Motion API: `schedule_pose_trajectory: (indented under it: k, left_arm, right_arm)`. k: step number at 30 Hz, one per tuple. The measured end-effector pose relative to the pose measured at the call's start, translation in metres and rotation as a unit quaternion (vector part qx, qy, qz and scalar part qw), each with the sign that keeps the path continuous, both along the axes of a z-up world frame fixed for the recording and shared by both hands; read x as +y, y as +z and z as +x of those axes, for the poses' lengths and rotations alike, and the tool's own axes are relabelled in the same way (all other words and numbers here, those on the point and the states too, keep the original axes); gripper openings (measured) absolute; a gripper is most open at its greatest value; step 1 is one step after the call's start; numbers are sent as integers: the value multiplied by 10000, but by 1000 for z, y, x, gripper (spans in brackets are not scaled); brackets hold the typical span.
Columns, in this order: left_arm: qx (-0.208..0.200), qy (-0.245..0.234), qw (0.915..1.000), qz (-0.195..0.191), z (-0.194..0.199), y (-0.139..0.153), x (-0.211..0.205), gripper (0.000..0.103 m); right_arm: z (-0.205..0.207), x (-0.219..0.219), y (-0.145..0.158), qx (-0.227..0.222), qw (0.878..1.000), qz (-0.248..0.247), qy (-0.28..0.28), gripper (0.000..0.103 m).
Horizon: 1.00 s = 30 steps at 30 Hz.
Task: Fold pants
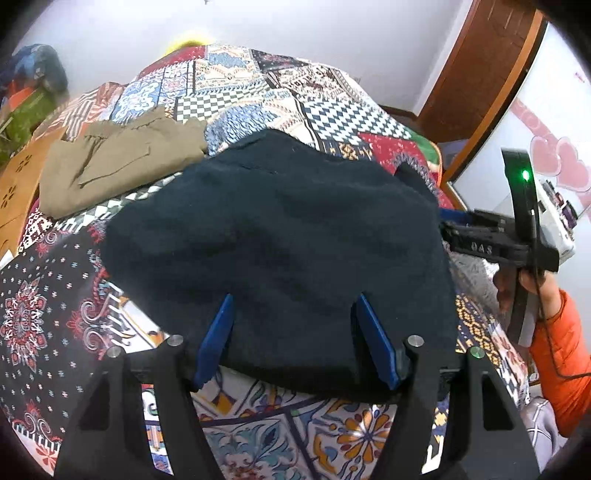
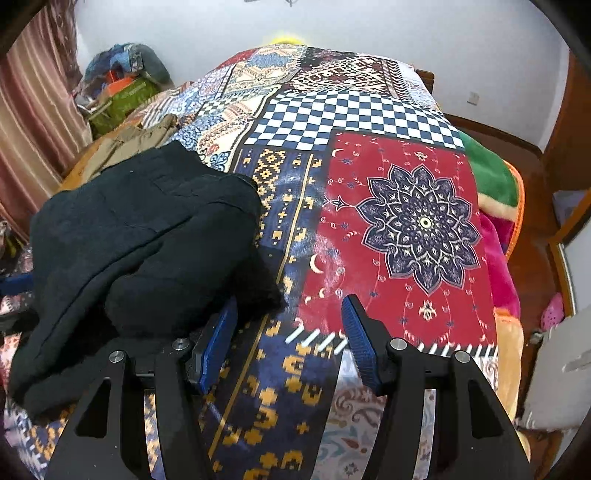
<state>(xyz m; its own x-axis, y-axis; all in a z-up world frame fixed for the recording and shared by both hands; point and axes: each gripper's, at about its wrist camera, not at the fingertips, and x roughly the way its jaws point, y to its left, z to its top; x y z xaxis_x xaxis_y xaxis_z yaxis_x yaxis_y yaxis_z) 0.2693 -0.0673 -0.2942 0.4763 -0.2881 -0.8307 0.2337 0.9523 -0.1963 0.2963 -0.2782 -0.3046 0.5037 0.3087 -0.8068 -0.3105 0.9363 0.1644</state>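
Lying folded into a compact bundle on the bed (image 2: 369,110), dark pants (image 1: 280,236) look nearly done; both the left tool (image 1: 295,339) and right tool (image 2: 291,339) are released, gripping nothing.

A bed (image 2: 369,122) under a patchwork cover fills the room, with white walls (image 2: 406,33), a pink curtain (image 2: 33,110) and a brown wooden door (image 1: 476,62).

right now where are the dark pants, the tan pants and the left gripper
dark pants (image 1: 273,236), left wrist view, middle of the folded cloth
tan pants (image 1: 118,162), left wrist view, middle of the top layer
left gripper (image 1: 293,339), left wrist view, midway between the fingertips
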Motion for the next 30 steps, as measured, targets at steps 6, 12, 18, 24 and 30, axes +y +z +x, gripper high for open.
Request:
schedule_pose_trajectory:
  k: [6,12,18,24,30]
  left_arm:
    - [-309,435,9984,168,1,27,40,67]
    - [-577,1102,9889,818,29,32,92,67]
    - [-299,1469,9841,956,64,1,134,67]
    - [133,1136,9908,721,80,-34,129,67]
    - [81,815,9930,853,55,-41,103,63]
  right_arm:
    - [-28,-5,24,-187,9997,187,-4,56]
    - [-57,9,52,-351,9972,637,154,56]
    - [-70,45,57,-238,9943,898,523,56]
    - [-69,74,41,41,9917,1002,805,56]
    - [-68,83,23,0,9927,559,1066,58]
